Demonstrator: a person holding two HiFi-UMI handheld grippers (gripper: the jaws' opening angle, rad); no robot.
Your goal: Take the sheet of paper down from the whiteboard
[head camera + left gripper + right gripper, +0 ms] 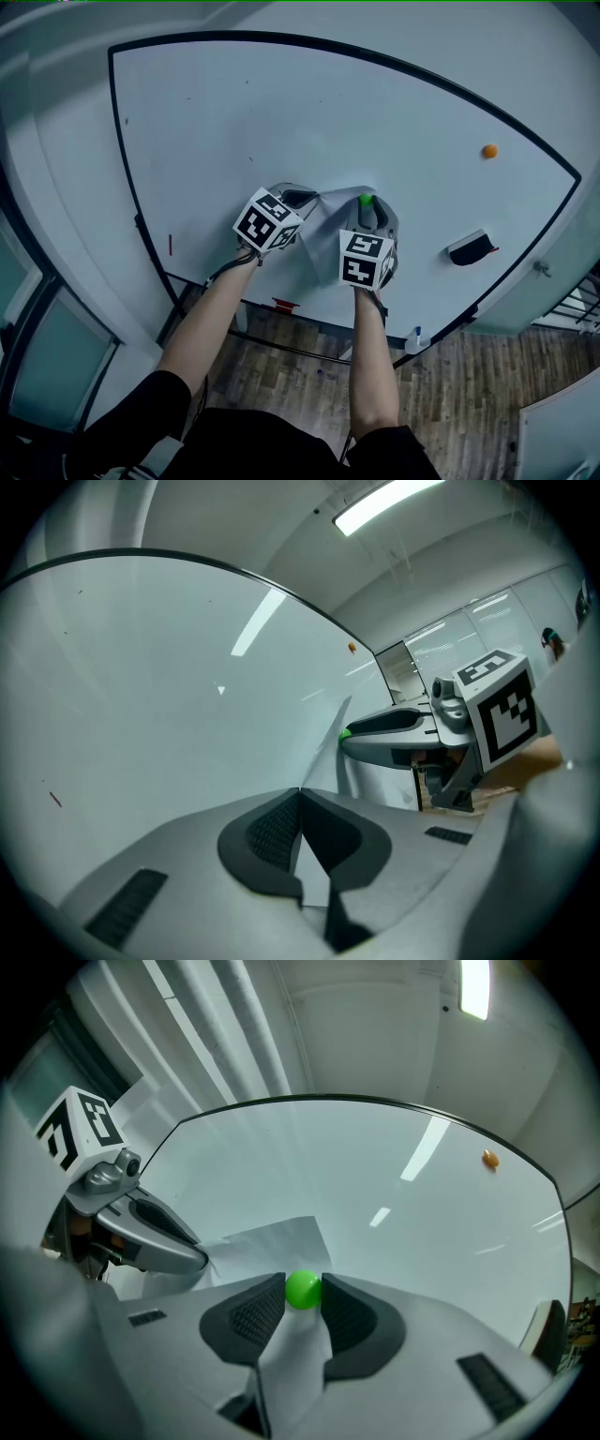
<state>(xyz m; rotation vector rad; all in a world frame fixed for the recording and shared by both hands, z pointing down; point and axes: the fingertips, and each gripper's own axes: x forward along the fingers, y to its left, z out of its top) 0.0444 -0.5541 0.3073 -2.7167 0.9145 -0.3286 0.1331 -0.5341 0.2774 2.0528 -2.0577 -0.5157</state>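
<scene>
Pulling the green magnet straight off the whiteboard looks to us the best way, with the sheet of paper held steady so it neither slips nor tears. Our right gripper clasps the magnet between its pads, jaws fairly wide. Our left gripper is clenched on the paper's edge; the sheet sits against the board under the magnet.

Can't see most of sheet of paper in head view: covered by left tool and right tool. Only get a sliver of green ball there, rest behind right tool. Can't ID orange dot on whiteboard, too small. Same for red bit below board edge.
</scene>
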